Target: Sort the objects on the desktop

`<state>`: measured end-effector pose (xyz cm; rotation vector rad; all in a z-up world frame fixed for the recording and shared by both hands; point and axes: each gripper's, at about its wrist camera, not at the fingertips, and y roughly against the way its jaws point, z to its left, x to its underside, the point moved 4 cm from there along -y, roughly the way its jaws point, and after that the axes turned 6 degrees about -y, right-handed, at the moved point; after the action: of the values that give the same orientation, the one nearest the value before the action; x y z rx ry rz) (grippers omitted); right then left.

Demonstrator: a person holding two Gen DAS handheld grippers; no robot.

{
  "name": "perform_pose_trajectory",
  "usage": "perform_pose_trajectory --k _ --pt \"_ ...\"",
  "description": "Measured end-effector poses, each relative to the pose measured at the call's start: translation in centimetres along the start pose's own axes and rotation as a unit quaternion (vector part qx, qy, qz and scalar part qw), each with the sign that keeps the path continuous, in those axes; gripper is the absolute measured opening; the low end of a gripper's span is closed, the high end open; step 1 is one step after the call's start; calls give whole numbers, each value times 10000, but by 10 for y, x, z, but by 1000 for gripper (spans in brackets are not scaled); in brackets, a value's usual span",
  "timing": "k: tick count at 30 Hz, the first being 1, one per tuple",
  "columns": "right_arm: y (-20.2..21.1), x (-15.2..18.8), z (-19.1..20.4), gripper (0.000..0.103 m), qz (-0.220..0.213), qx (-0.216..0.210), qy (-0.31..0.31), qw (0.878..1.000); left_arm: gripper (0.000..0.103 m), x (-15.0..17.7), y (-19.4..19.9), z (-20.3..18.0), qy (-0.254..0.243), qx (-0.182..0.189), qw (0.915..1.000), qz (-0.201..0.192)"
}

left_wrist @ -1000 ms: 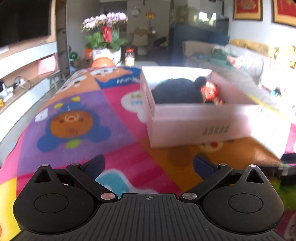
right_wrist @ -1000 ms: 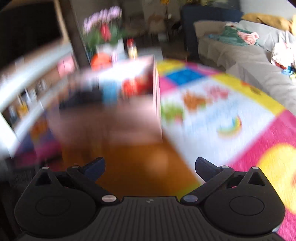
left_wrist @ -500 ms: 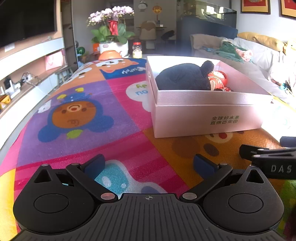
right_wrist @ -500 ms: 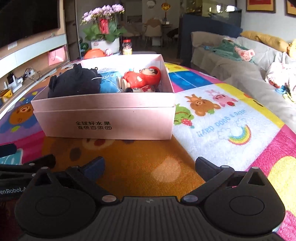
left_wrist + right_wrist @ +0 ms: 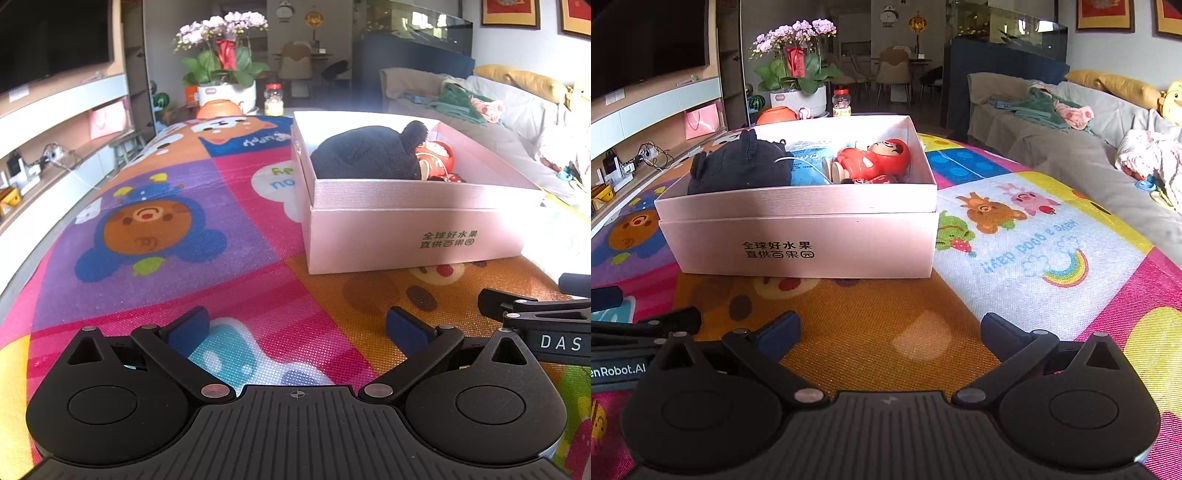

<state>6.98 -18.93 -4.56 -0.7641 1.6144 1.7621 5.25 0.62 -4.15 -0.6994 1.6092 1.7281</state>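
A pink box (image 5: 413, 236) (image 5: 798, 243) stands on the colourful play mat. In it lie a black plush toy (image 5: 365, 155) (image 5: 742, 166), a blue packet (image 5: 809, 166) and a red doll (image 5: 875, 158) (image 5: 436, 155). My left gripper (image 5: 297, 328) is open and empty, low over the mat, in front and left of the box. My right gripper (image 5: 890, 330) is open and empty, in front of the box's right end. The right gripper's side shows at the right edge of the left wrist view (image 5: 539, 325); the left one shows at the left edge of the right wrist view (image 5: 635, 339).
The cartoon mat (image 5: 155, 229) (image 5: 1034, 236) covers the surface. A potted orchid (image 5: 221, 62), an orange bowl (image 5: 218, 109) and a jar (image 5: 274, 99) stand beyond the far end. A TV shelf (image 5: 55, 122) runs on the left, a sofa (image 5: 1071, 140) on the right.
Both grippers have come to rest side by side in front of the box; the views went from blurred to sharp. Both stay open. The box's contents have not moved.
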Motion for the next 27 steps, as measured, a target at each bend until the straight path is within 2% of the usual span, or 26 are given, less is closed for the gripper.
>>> perform_pose_trajectory --k 27 --pt "1 2 3 103 0 4 6 10000 103 0 0 -3 6 2 10000 5"
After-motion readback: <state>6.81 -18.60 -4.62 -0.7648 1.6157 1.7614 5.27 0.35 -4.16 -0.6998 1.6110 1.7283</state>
